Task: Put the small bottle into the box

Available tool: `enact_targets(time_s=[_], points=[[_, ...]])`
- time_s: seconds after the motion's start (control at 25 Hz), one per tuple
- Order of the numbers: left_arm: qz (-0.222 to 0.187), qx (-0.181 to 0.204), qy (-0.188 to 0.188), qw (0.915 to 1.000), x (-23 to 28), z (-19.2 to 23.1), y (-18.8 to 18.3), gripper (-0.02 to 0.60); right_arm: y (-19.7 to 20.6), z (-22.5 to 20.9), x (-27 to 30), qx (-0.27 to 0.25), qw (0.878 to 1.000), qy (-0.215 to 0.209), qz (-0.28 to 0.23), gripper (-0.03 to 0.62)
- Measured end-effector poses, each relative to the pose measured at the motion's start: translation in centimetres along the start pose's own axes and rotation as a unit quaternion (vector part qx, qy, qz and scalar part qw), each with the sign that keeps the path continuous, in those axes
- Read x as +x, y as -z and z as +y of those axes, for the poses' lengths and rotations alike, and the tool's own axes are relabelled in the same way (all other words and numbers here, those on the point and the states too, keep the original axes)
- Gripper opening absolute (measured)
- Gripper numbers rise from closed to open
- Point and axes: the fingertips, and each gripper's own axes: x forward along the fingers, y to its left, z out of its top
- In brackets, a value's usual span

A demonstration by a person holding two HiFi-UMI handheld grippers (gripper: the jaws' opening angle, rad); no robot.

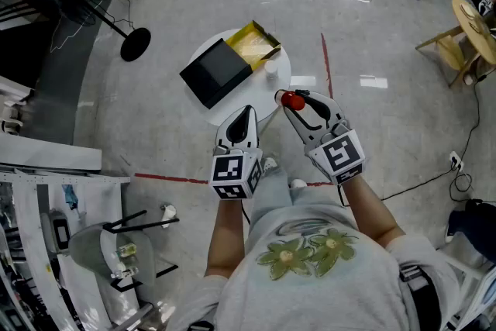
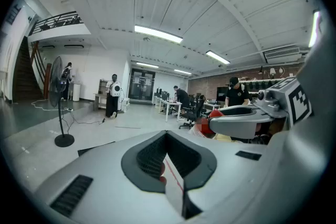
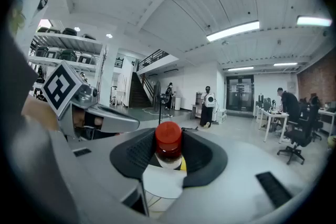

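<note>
Currently, the right gripper (image 1: 294, 100) is clamping the small bottle (image 3: 168, 143) between its two dark pads. The jaws are standing part-way apart, closed on the bottle's body. The bottle is sitting upright in the grip, with its red cap (image 1: 293, 99) rising above the pads. In the head view, the bottle is hanging over the near edge of the round white table (image 1: 280, 81), well short of the box (image 1: 253, 43).

The box is lying open on the far side of the table, showing a yellow lining. Its black lid (image 1: 215, 72) is resting just beside it on the left. A small white object (image 1: 270, 67) is standing on the table near the box.

The left gripper (image 1: 245, 114) is pointing toward the table's near edge, beside the right gripper. Its jaws are meeting at the tips and are gripping nothing.
</note>
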Motion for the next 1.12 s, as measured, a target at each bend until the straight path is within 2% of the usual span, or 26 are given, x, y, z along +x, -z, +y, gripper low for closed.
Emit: enact_targets(time_s=[0.2,0.6,0.84,1.12], points=[[-0.001,-0.002,0.002,1.0000,-1.9,-1.9,0.3,0.002,-0.5,1.0,-2.5,-0.003,1.000,-0.001,-0.007,0.150],[-0.007,-0.007,-0.005,0.9999,-2.2,-3.7,0.3,0.002,-0.5,0.4,-4.2,0.004,1.000,-0.010,-0.020,0.152],[-0.001,-0.008,-0.006,1.0000,-1.1,-2.9,0.3,0.002,-0.4,-0.2,-2.8,0.009,1.000,-0.018,-0.021,0.152],[0.008,-0.011,-0.006,0.9999,2.4,0.1,-0.1,0.002,-0.5,-2.4,1.3,0.017,1.000,-0.018,-0.015,0.152]])
